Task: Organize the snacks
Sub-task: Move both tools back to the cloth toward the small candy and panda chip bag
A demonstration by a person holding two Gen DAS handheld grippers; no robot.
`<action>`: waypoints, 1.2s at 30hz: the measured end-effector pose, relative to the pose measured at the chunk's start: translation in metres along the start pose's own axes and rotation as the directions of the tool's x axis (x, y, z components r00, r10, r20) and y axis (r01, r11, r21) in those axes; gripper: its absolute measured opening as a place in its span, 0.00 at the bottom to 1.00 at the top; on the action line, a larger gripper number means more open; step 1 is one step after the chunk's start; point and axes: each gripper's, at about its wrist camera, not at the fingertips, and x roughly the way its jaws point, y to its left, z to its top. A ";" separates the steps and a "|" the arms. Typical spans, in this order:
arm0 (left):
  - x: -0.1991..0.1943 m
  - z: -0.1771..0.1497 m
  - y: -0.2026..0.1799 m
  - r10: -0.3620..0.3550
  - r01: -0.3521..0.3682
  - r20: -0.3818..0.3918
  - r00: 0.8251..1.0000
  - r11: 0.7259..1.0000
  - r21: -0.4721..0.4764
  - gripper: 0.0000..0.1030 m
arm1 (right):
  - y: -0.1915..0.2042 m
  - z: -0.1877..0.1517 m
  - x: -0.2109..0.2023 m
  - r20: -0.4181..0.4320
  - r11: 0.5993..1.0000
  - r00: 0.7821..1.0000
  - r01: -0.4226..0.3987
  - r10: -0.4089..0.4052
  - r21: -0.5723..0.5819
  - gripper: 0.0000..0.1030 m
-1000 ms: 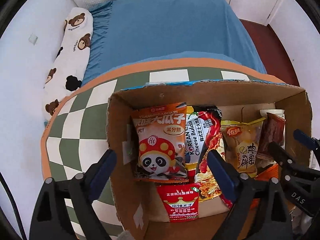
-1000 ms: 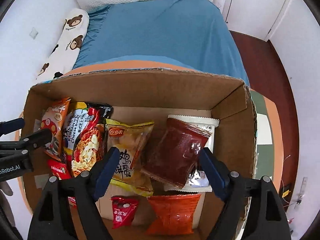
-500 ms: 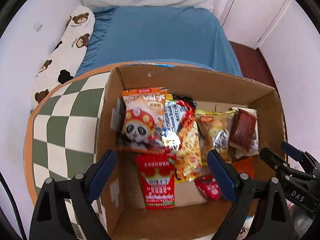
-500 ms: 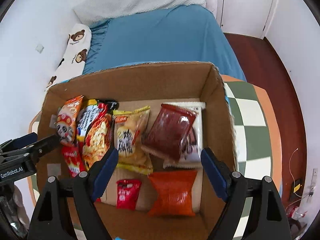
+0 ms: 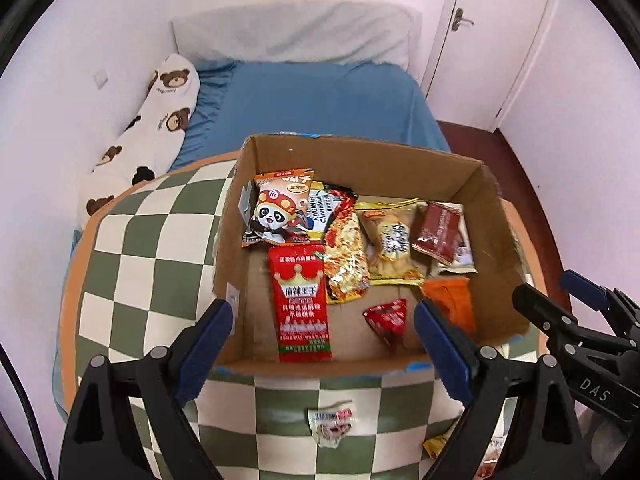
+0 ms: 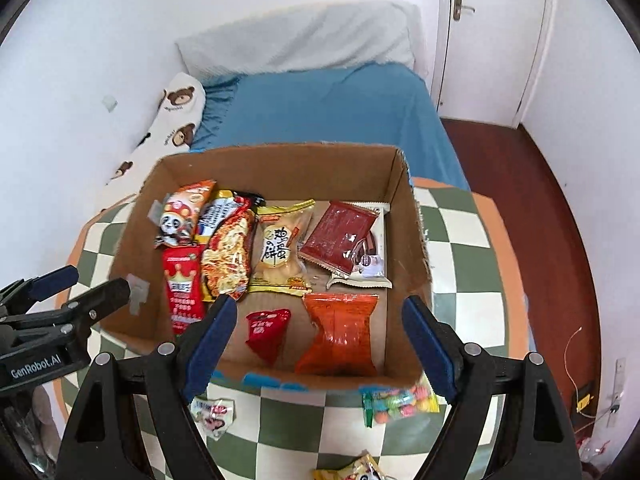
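A cardboard box stands on a green-and-white checked table and holds several snack packs: a panda bag, a noodle pack, a long red pack, a yellow biscuit bag, a dark red pack, an orange pack and a small red sachet. My left gripper hangs open and empty above the box's near left wall. My right gripper hangs open and empty over the box's near right part.
Loose on the table before the box lie a small clear sachet, a bag of coloured candies and a yellow pack. A blue bed with a bear-print bolster stands behind; a white door at right.
Both grippers have pulled back and up from inside the box. The whole box and the table's front with loose snacks have come into view. Neither gripper holds anything.
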 end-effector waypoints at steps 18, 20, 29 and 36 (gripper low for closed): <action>-0.017 -0.097 0.000 0.050 -0.051 -0.058 0.997 0.999 -0.015 0.90 | -0.048 -0.121 -0.013 -0.153 0.946 0.972 -0.127 0.178 0.299 0.91; 0.006 -0.114 0.006 0.074 -0.079 -0.128 0.989 0.996 -0.035 0.90 | -0.065 -0.152 0.009 -0.206 0.904 0.952 -0.128 0.228 0.408 0.91; 0.082 -0.146 0.013 0.069 -0.098 -0.307 0.949 0.992 -0.079 0.90 | -0.087 -0.228 0.076 -0.364 0.827 0.892 -0.020 0.268 0.562 0.91; 0.111 -0.155 0.012 0.023 -0.063 -0.377 0.926 0.993 -0.096 0.90 | -0.071 -0.219 0.111 -0.407 0.875 0.900 0.065 0.156 0.480 0.86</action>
